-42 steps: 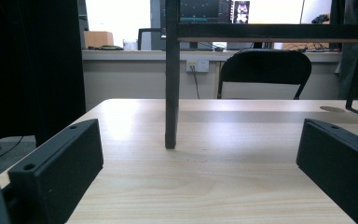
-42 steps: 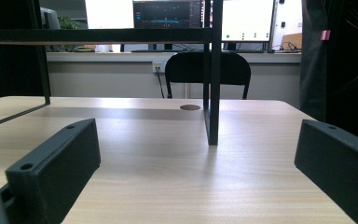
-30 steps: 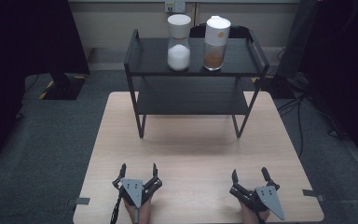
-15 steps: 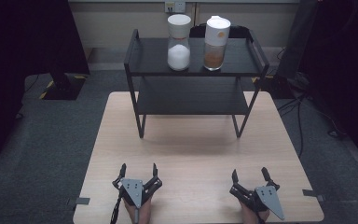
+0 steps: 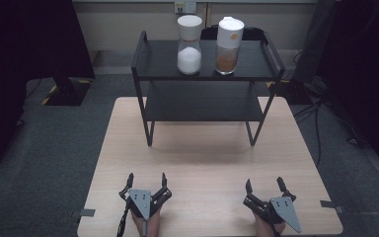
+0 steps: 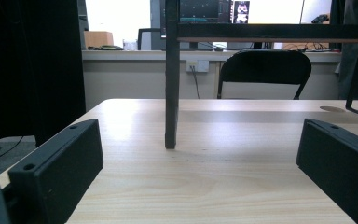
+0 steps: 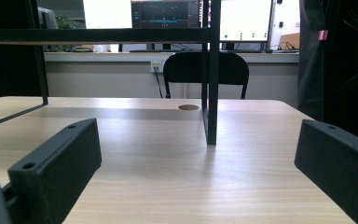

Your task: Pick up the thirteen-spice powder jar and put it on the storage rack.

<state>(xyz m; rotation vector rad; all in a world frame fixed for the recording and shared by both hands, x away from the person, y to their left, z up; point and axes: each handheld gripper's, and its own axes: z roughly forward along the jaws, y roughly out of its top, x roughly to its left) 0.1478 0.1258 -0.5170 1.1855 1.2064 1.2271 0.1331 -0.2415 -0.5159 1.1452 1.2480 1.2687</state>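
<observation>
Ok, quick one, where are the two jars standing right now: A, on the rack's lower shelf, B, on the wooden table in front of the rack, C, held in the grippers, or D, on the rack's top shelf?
D: the white-filled jar and the orange-filled jar stand side by side on the top shelf of the black rack, far from both grippers.

The high view looks forward and down from above the near edge of the table, with the black shelf rack toward 12 o'clock. Both gripper views sit low, just above the tabletop, facing 12 o'clock — each close to one front rack leg. All three share the table and rack.
</observation>
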